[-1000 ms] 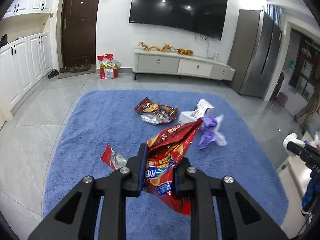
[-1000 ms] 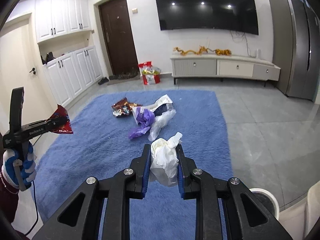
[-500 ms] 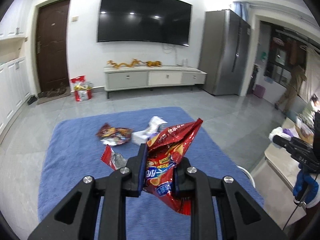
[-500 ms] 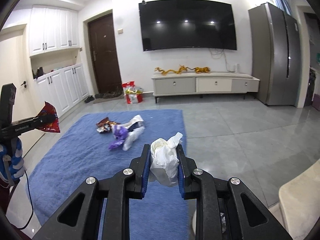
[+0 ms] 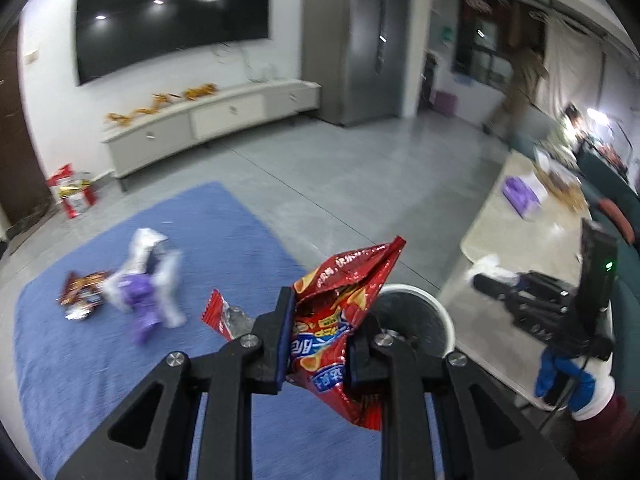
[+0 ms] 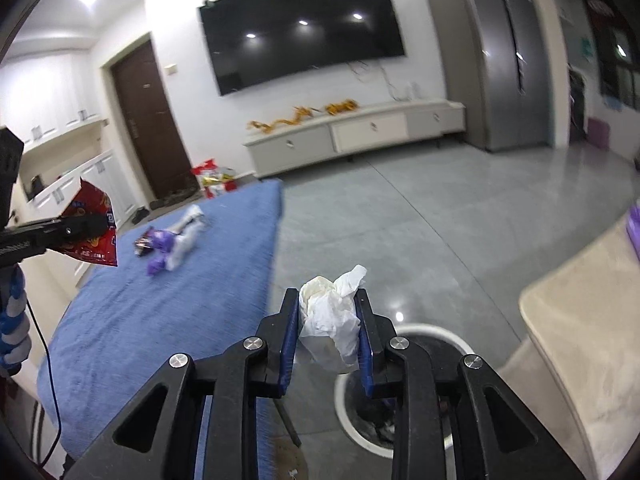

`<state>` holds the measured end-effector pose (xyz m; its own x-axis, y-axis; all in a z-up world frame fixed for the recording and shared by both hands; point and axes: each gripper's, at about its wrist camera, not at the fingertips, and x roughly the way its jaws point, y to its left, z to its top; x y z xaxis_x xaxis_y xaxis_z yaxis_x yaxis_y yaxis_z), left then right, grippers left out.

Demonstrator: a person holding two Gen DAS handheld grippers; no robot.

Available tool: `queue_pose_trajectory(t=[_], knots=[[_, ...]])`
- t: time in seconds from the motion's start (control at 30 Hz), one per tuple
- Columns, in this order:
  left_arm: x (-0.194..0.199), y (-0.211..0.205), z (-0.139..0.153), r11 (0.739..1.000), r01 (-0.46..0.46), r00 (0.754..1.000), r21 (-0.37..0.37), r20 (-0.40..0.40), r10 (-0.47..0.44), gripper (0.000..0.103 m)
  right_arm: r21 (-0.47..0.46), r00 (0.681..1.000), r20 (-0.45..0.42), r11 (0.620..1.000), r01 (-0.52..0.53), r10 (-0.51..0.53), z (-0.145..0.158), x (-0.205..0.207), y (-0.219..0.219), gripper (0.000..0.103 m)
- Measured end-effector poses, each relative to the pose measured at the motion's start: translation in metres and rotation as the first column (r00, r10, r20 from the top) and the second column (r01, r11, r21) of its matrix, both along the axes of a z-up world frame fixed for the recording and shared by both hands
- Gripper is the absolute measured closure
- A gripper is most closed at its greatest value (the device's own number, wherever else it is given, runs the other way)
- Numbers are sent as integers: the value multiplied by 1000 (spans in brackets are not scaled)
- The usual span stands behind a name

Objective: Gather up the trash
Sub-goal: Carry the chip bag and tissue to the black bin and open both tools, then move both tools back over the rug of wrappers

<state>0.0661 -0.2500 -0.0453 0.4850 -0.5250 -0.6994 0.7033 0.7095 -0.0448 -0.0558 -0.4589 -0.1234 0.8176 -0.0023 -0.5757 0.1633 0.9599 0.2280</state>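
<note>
My left gripper [image 5: 320,320] is shut on a red crisp bag [image 5: 340,320] and holds it in the air, near a white-rimmed trash bin [image 5: 436,320]. My right gripper [image 6: 328,320] is shut on a crumpled white tissue wad [image 6: 330,316] just above and left of the same bin [image 6: 344,412]. The left gripper with the red bag also shows at the left of the right wrist view [image 6: 92,228]. The right gripper shows at the right of the left wrist view [image 5: 480,282]. More trash lies on the blue rug [image 5: 80,360]: a white and purple bundle [image 5: 148,280] and a dark wrapper [image 5: 80,294].
A beige table [image 5: 516,240] with a purple pack [image 5: 520,196] stands right of the bin. A grey tiled floor [image 6: 440,220], a TV cabinet [image 6: 352,132], a fridge [image 6: 496,52] and a red bag by the door [image 5: 72,196] lie beyond.
Both grippers have swung right, off the rug, each holding its load. The trash bin and beige table have come into view close below them.
</note>
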Motion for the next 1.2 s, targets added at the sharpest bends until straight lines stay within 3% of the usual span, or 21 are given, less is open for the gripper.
queue_pose_trajectory(t=[0.3, 0.53, 0.63, 0.7, 0.73, 1.03, 1.2], knots=[[24, -123, -64, 994, 88, 977, 65, -203, -73, 80, 83, 986, -135, 990, 111, -99, -70, 10, -53, 74], [43, -174, -114, 992, 90, 962, 90, -267, -64, 79, 116, 967, -214, 979, 168, -140, -114, 33, -77, 70], [50, -186, -128, 992, 84, 957, 93, -284, -55, 66, 105, 960, -235, 978, 182, -153, -124, 42, -79, 67], [53, -192, -135, 994, 80, 952, 81, -302, -52, 50, 97, 955, -248, 977, 191, -162, -130, 46, -82, 58], [55, -193, -138, 994, 79, 948, 72, -314, -52, 48, 90, 952, -255, 976, 196, -168, -132, 47, -84, 56], [48, -171, -124, 996, 88, 944, 18, -322, -78, 47, 76, 944, -263, 972, 224, -197, -131, 42, -92, 48], [33, -148, -91, 997, 83, 966, -7, -247, -82, 47, 78, 953, -223, 971, 226, -204, -109, 31, -90, 48]])
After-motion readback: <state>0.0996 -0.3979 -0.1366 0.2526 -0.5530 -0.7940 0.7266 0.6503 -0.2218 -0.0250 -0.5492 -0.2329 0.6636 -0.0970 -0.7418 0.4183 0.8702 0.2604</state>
